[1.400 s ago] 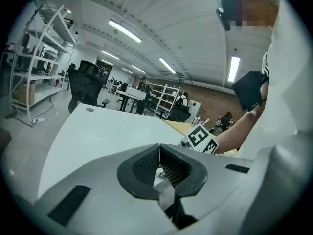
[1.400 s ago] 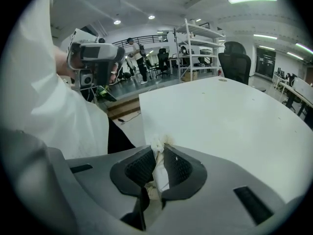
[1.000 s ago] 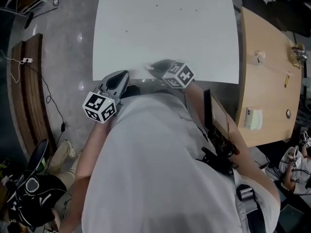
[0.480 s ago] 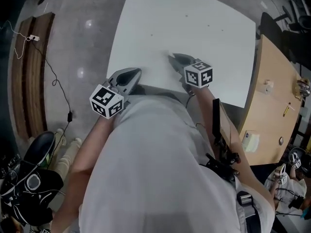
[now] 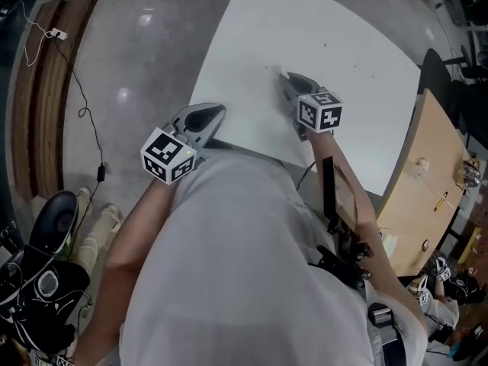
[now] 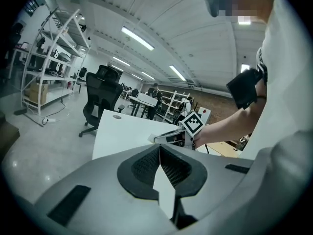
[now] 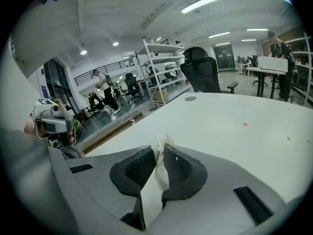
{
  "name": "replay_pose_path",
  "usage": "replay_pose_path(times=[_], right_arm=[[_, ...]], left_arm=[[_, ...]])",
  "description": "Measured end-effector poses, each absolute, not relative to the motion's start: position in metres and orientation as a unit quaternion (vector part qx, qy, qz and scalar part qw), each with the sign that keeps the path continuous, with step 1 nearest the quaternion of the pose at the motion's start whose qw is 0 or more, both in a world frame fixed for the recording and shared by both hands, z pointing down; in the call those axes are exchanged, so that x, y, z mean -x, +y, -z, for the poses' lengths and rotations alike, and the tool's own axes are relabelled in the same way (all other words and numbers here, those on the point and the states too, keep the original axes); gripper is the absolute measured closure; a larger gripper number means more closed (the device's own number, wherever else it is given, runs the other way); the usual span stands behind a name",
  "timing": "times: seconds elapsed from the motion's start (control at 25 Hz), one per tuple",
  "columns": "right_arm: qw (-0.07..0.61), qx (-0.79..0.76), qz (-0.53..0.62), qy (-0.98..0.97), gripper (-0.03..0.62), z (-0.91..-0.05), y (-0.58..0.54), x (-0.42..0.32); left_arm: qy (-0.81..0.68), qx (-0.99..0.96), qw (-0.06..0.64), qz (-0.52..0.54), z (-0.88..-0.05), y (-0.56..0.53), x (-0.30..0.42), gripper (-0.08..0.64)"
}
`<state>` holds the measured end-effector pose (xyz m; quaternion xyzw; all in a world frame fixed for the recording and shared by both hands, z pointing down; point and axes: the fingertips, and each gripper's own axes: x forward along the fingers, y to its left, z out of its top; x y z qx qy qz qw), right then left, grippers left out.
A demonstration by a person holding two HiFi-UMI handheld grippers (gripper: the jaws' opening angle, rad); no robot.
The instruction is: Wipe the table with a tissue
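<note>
I hold my right gripper (image 5: 288, 80) low over the near part of the white table (image 5: 343, 44), jaws clamped on a small crumpled tissue (image 7: 160, 151) that pokes out past the tips. My left gripper (image 5: 216, 113) sits at the table's near corner, jaws pressed together on nothing. To wipe well, I judge I should press the tissue flat, sweep in overlapping strokes toward the small specks (image 7: 245, 124) farther out, and keep the hard jaw tips off the tabletop
</note>
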<state>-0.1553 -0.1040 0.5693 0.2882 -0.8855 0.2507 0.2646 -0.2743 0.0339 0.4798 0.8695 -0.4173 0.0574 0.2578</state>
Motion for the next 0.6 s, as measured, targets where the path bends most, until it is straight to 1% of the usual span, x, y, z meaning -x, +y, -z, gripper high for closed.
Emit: replay_pose_path(times=[0.16,0.36,0.48,0.6], right_arm=[[0.277,-0.296,-0.241,-0.882,0.535,-0.578,-0.13,0.164],[0.327,-0.288,-0.204,-0.877,0.537,-0.596,-0.132,0.175],[0.328,-0.294,-0.198,-0.876,0.537,-0.598,-0.127,0.176],[0.335,-0.265,-0.187,-0.885,0.537,-0.6,-0.109,0.188]], left_arm=[[-0.431,-0.862,0.261,-0.05,-0.483,0.027,0.291,0.554],[-0.439,-0.855,0.271,-0.047,-0.486,0.025,0.309,0.554],[-0.439,-0.854,0.276,-0.047,-0.489,0.023,0.316,0.554],[-0.431,-0.856,0.281,-0.048,-0.491,0.02,0.319,0.554]])
